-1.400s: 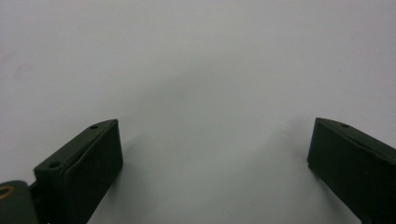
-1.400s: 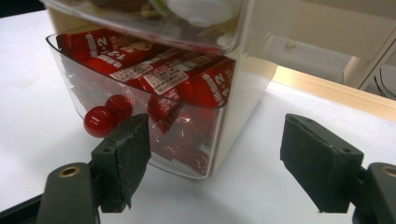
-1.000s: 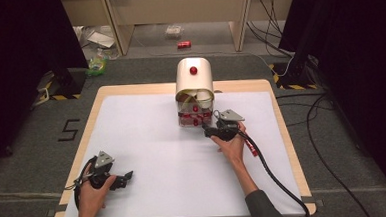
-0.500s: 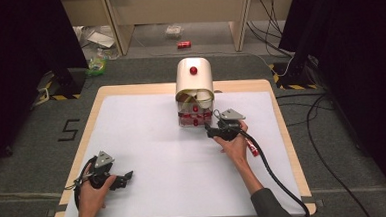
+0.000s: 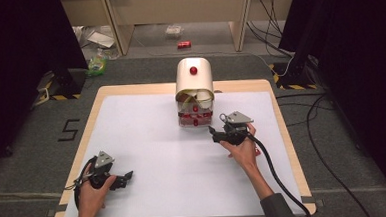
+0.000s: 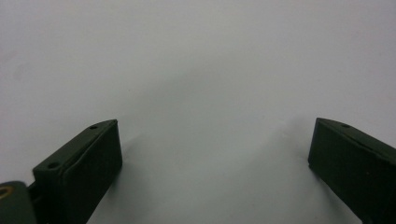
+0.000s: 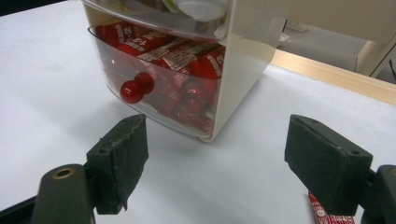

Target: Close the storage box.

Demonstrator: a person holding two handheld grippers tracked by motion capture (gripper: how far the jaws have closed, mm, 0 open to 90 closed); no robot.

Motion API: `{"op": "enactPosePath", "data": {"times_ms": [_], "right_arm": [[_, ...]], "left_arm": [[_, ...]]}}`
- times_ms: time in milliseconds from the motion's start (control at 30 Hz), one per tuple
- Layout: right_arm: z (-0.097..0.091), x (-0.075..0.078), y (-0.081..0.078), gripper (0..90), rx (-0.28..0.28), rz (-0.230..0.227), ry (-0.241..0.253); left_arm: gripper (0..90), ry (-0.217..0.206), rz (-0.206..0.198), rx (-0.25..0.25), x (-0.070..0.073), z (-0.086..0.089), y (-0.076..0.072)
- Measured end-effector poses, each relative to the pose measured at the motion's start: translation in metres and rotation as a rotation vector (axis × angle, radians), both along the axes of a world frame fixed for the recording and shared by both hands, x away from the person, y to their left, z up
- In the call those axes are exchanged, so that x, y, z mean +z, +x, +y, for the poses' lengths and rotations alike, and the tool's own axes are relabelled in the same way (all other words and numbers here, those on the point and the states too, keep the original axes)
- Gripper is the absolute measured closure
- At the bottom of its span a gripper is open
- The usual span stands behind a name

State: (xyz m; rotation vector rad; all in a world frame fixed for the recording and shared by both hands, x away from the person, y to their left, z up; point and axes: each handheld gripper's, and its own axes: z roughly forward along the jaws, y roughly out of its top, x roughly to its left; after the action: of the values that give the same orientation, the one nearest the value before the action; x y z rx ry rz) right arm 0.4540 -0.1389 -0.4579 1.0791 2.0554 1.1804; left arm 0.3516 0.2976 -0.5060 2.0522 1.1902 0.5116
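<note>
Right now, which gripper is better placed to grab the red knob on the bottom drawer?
Probably the right gripper. It sits open just beside the drawer box, and its own view shows the red knob close ahead. The left gripper is open too, but far off near the table's front edge.

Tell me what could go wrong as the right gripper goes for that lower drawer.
1. The right gripper stands open beside the cabinet, off to one side of the lower drawer's red knob; closing from here could miss it.
2. The cabinet looks light and stands free on the table; the left gripper is far off, so pulling may drag it.
3. The drawer is packed with red packets, which may spill.
</note>
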Motion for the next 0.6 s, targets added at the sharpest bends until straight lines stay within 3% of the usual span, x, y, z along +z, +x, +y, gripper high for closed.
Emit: {"op": "enactPosePath", "data": {"times_ms": [600], "right_arm": [[-0.020,0.007,-0.032,21.9,0.022,0.008,0.002]], "left_arm": [[2.5,0.000,-0.002,-0.001,0.000,0.000,0.000]]}}
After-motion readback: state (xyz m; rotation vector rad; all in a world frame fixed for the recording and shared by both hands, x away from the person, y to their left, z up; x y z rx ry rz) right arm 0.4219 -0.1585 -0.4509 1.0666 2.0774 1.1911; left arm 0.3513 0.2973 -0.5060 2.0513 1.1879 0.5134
